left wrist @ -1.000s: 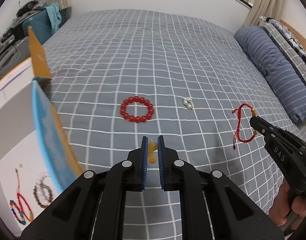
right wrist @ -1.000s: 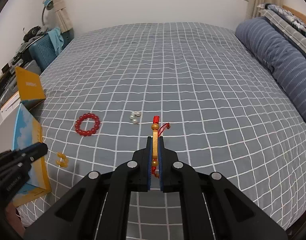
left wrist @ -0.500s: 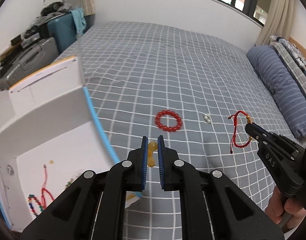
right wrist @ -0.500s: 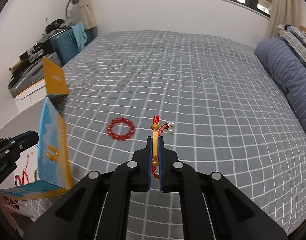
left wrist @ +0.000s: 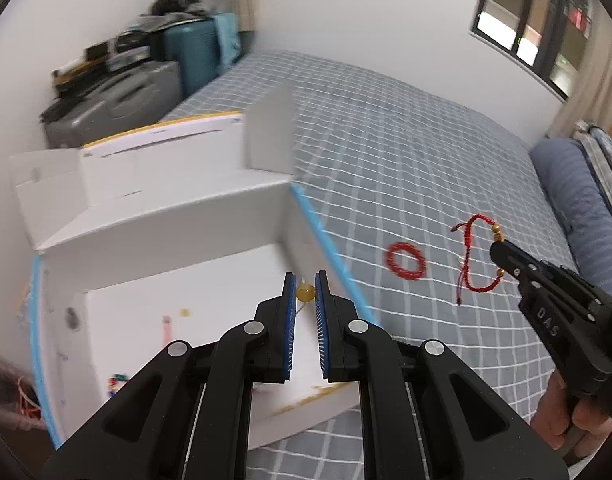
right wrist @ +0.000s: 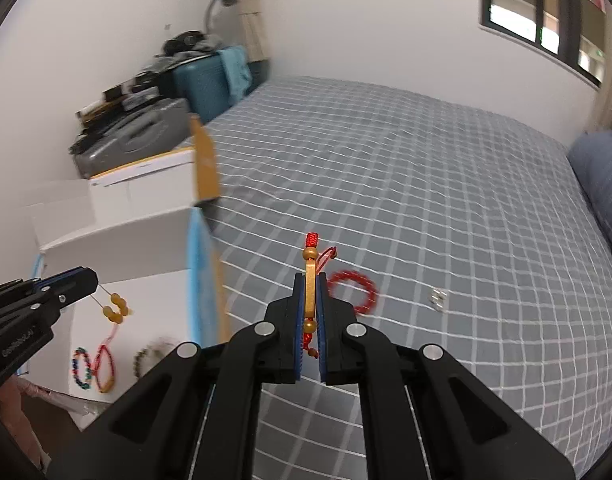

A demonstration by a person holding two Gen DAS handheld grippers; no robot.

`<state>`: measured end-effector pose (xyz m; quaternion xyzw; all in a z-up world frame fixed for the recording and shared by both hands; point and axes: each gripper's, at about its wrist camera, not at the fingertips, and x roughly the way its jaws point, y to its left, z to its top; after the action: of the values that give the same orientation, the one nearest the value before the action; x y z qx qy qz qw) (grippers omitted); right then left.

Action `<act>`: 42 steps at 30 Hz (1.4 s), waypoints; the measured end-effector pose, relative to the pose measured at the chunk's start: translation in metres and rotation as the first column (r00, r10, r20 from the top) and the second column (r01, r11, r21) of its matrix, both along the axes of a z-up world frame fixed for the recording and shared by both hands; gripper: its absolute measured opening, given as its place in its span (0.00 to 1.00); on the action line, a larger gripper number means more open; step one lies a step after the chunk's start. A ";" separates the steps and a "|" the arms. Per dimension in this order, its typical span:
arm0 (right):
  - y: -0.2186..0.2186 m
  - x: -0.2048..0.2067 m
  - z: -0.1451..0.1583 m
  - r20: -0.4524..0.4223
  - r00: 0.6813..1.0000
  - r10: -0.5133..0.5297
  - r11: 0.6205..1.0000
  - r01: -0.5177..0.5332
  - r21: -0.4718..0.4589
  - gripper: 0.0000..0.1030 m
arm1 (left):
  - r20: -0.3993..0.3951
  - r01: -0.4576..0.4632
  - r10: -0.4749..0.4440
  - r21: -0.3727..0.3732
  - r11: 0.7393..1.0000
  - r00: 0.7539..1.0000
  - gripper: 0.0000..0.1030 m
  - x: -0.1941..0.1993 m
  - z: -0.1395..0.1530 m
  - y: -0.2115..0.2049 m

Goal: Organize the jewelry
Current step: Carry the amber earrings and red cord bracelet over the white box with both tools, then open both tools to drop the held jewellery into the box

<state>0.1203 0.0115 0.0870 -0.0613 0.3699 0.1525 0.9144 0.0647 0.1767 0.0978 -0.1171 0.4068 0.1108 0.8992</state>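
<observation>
Readable writing: raised letters "DAS" on the side of the black right gripper (left wrist: 502, 252); the lettering on the left gripper's body is too blurred to read.

The left gripper (left wrist: 305, 286) hangs over the open white cardboard box with blue-edged walls (left wrist: 210, 216). Its blue-padded fingers (left wrist: 291, 300) stand narrowly apart and pinch a small amber bead cluster on a thin wire (left wrist: 305, 293); in the right wrist view the cluster (right wrist: 115, 309) dangles clear above the box floor. On that floor lie a multicoloured bead bracelet (right wrist: 81, 368), a red cord bracelet (right wrist: 104, 364) and a dark bead bracelet (right wrist: 146, 356), all near the front wall.

The right gripper's fingers are closed nearly together on a red braided cord bracelet with gold beads and a gold bar (right wrist: 311, 280), held above the bed just beside the box's right wall.

A round red bead bracelet (left wrist: 405, 261) and small pearl-like earrings (right wrist: 438, 298) rest on the grey quilt with white grid lines (left wrist: 406, 152), which is soft and flat, with wide open cloth beyond. Grey and teal hard-shell suitcases (left wrist: 118, 100) stand past the box.
</observation>
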 end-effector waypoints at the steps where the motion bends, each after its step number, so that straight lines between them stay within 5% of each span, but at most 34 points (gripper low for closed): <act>1: 0.007 -0.001 0.001 0.003 1.000 0.013 1.000 -0.013 0.000 0.04 | 0.000 -0.014 0.014 0.003 1.000 1.000 0.09 -0.004 0.001 0.006; 11: 0.092 -0.018 0.000 -0.009 0.985 0.171 0.985 -0.171 0.002 0.04 | -0.022 -0.141 0.142 0.018 0.990 0.990 0.09 -0.050 -0.006 0.066; 19: 0.141 -0.033 -0.030 -0.057 0.970 0.237 0.971 -0.238 -0.003 0.04 | -0.044 -0.181 0.181 0.009 0.983 0.982 0.09 -0.079 -0.031 0.098; 33: 0.170 -0.030 -0.095 -0.177 0.956 0.236 0.969 -0.245 -0.035 0.04 | -0.113 -0.204 0.202 -0.011 0.979 0.973 0.09 -0.091 -0.079 0.120; 42: 0.176 -0.029 -0.111 -0.206 0.949 0.240 0.964 -0.258 -0.063 0.05 | -0.144 -0.214 0.211 -0.008 0.977 0.967 0.09 -0.090 -0.092 0.122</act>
<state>0.0913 0.1877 -0.0237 -0.1327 0.4542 0.2555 0.8431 -0.0250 0.2989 0.0058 -0.1624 0.4564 0.2099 0.8493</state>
